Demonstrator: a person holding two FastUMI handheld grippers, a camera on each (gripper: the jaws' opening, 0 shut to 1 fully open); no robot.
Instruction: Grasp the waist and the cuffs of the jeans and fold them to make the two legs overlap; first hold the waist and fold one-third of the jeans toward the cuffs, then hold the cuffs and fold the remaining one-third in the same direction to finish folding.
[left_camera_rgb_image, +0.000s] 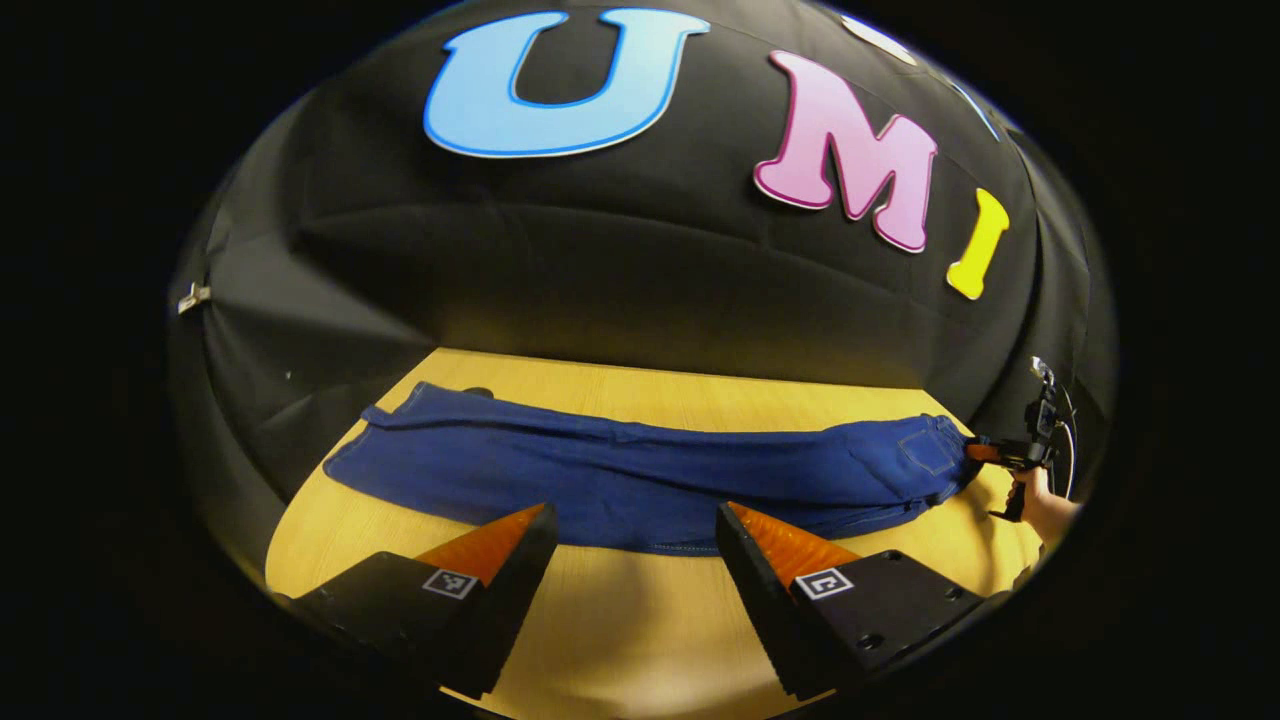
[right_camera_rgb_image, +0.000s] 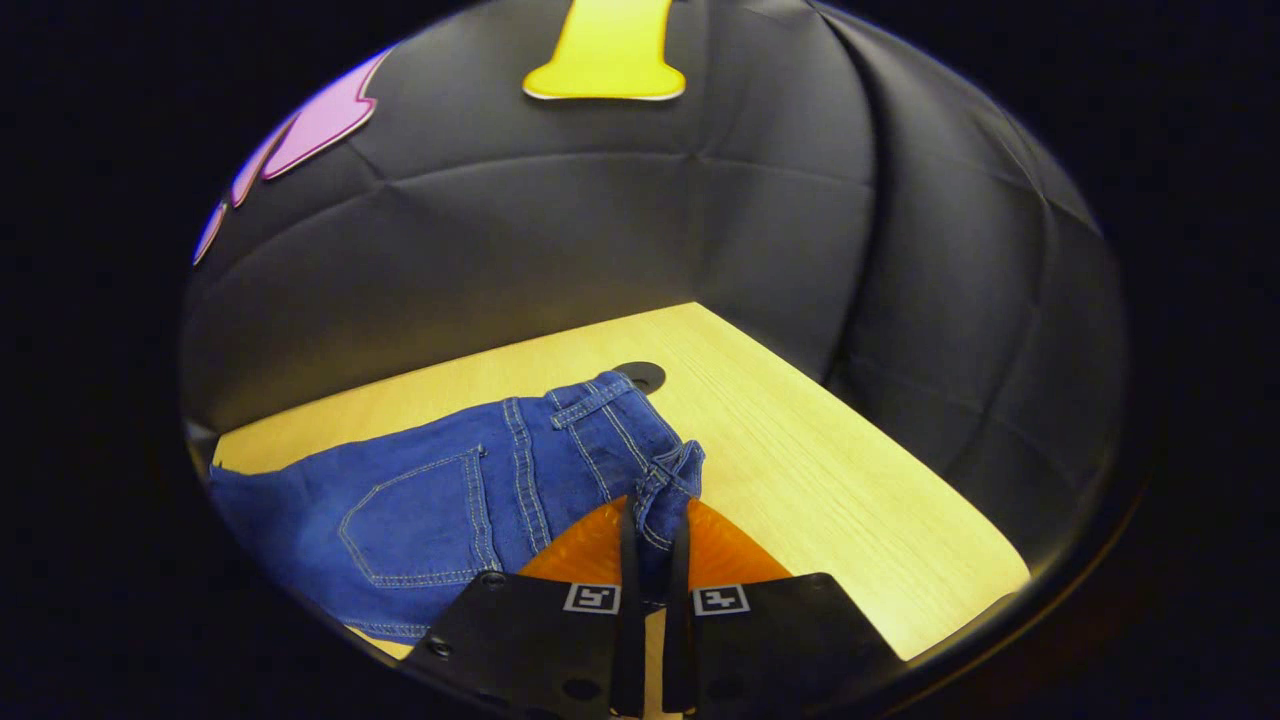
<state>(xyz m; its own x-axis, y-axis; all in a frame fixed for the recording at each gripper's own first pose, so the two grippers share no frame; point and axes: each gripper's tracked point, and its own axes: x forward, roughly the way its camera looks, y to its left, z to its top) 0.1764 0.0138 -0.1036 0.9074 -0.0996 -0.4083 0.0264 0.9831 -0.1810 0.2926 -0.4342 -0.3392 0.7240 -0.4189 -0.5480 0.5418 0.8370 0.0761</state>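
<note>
Right gripper (right_camera_rgb_image: 655, 540) pinches the jeans (right_camera_rgb_image: 450, 500) waistband thinly; left gripper (left_camera_rgb_image: 635, 540) gapes wide, so lifting risks slippage.

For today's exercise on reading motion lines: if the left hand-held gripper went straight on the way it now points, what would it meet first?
Probably the jeans: the open left hand-held gripper points at their near edge on the table, though depth is uncertain.

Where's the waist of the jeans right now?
In the right gripper view, the waist is pinched in the right tongs, beside the table's round hole.
</note>
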